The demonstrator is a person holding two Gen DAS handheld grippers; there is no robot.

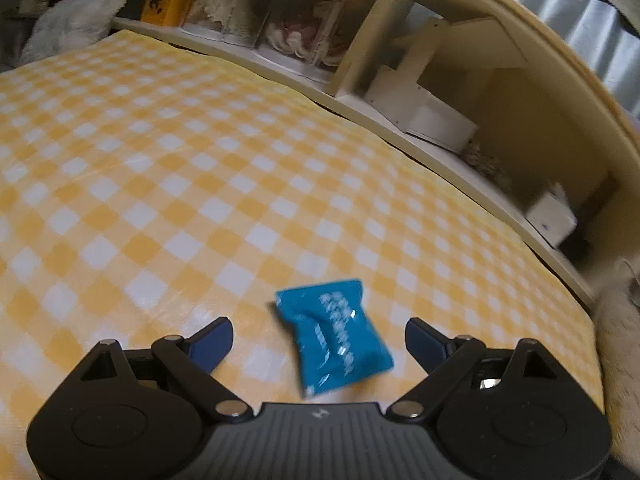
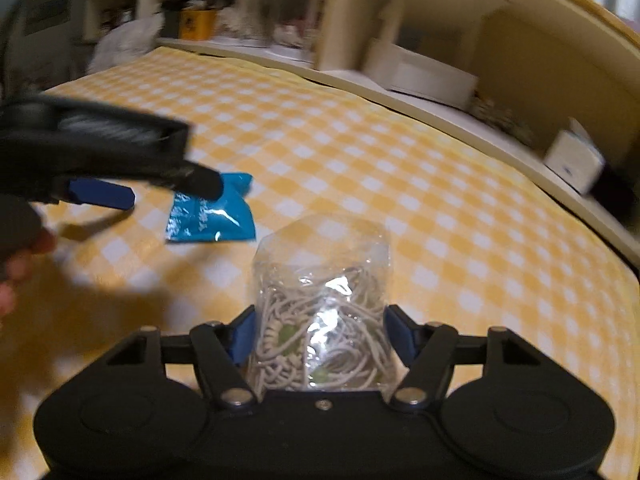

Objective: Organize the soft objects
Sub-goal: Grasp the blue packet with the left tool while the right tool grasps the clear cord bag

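Observation:
A blue soft packet lies on the yellow checked tablecloth, between the wide-apart fingers of my left gripper, which is open and just above it. It also shows in the right wrist view, with the left gripper over it. My right gripper is shut on a clear plastic bag of pale cords, its blue pads pressing both sides of the bag.
A cream shelf unit runs along the table's far edge, holding clear jars, white boxes and a yellow box. A white plush sits at the far left corner. The tablecloth's right edge is close by.

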